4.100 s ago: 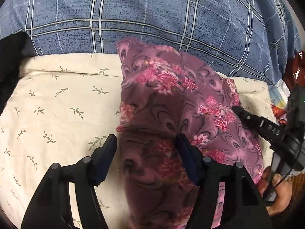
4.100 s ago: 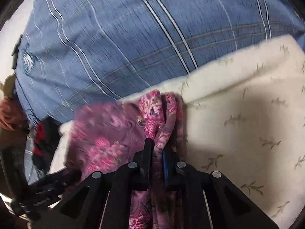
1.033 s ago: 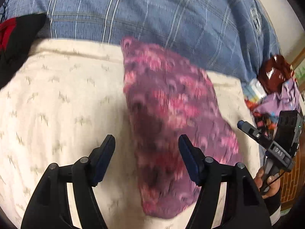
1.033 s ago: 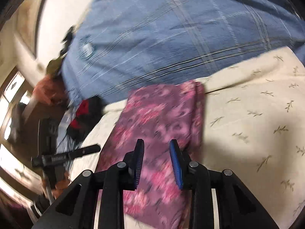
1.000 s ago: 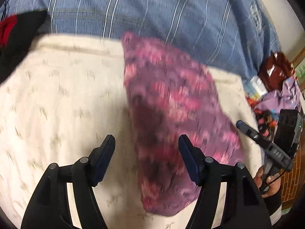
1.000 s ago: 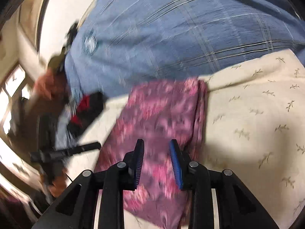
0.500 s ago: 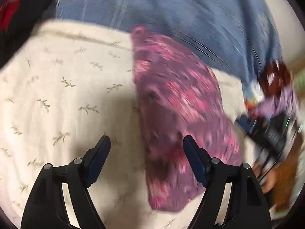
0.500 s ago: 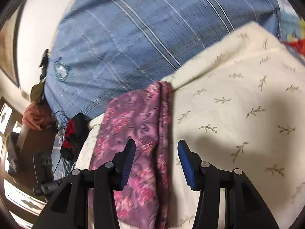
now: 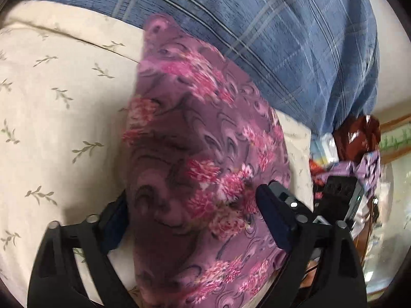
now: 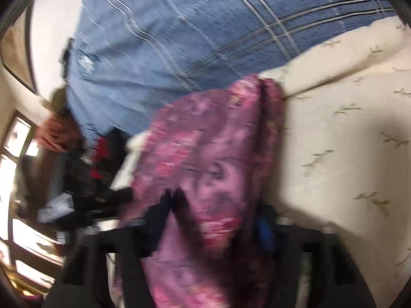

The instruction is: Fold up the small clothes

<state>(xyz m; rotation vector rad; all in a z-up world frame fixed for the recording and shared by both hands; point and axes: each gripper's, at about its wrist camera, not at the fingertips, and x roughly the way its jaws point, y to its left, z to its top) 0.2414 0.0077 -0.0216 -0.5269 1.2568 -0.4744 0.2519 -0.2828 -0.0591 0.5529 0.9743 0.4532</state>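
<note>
While a cream leaf-print bed sheet (image 9: 51, 107) bears the folded purple floral garment (image 9: 200, 159), both tools' closing jaws straddle it, pads apart.

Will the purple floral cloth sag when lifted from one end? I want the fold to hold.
Probably. The purple floral cloth lies limp, draped to the cream leaf-print cushion, so it is likely floppy. Its doubled edge shows thin layers that may slip apart. It looks light; gripping both ends seems safer.
</note>
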